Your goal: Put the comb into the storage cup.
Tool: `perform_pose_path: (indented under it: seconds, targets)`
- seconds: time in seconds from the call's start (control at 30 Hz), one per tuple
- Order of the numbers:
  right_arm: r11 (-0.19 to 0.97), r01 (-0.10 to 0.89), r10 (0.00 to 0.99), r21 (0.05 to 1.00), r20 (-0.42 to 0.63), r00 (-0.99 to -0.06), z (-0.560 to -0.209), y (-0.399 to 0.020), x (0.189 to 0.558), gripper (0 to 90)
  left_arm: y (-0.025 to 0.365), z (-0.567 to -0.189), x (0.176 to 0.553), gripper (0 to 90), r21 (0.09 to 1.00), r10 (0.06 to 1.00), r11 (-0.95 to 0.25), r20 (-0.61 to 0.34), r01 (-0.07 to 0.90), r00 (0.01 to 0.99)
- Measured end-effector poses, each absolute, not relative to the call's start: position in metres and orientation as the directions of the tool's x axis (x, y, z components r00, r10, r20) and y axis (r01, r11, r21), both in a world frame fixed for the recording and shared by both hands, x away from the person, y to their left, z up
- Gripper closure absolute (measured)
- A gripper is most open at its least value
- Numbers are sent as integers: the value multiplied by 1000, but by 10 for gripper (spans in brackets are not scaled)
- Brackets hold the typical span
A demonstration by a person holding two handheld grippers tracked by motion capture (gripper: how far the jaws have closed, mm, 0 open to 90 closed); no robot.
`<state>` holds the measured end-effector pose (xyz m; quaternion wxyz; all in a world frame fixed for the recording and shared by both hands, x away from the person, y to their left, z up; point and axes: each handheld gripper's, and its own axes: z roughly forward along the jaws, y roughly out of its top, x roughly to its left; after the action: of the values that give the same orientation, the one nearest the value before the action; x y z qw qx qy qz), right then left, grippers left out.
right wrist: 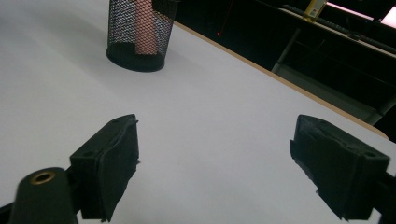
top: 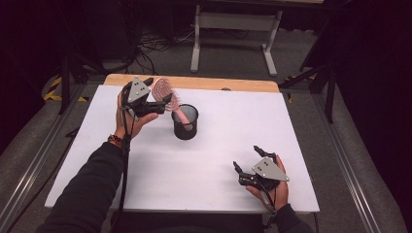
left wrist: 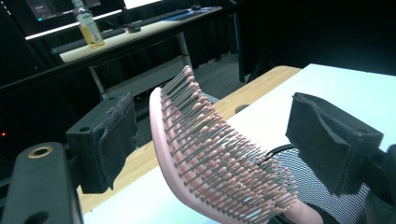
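Work in hand: pink hairbrush [top: 167, 99] standing handle-down in the black mesh cup [top: 185, 122]; brush head leans out over the rim toward the far left of the white table [top: 209, 160]

Left gripper [top: 156, 96]: raised beside the brush head; jaws stand wide; in the left gripper view the brush [left wrist: 210, 158] lies between the pads with a gap on each side, so nothing is gripped

Right gripper [top: 248, 162]: resting low at the near right of the table, well apart from the cup; jaws wide, bare table between them; mesh cup [right wrist: 139, 32] seen far off

Handling, brush: judged light; stiff plastic back, smooth and likely slippery; bristles springy and would give under the pads

Where to hold: across the edges of the head's back or at the neck, not on the bristle face

Risk: cup looks light and could tip; the leaning head makes that likelier if nudged
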<state>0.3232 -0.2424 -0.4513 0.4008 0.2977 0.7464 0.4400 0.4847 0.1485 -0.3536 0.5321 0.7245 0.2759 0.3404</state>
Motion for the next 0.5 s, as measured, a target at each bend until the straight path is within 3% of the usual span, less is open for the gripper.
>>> perform_pose_path:
  seconds: [0.5]
  targets:
    - [420,86,826,904,-341,-448,-448,-244,323,163,161,-349,470,120,959,754,-284,211,19,622]
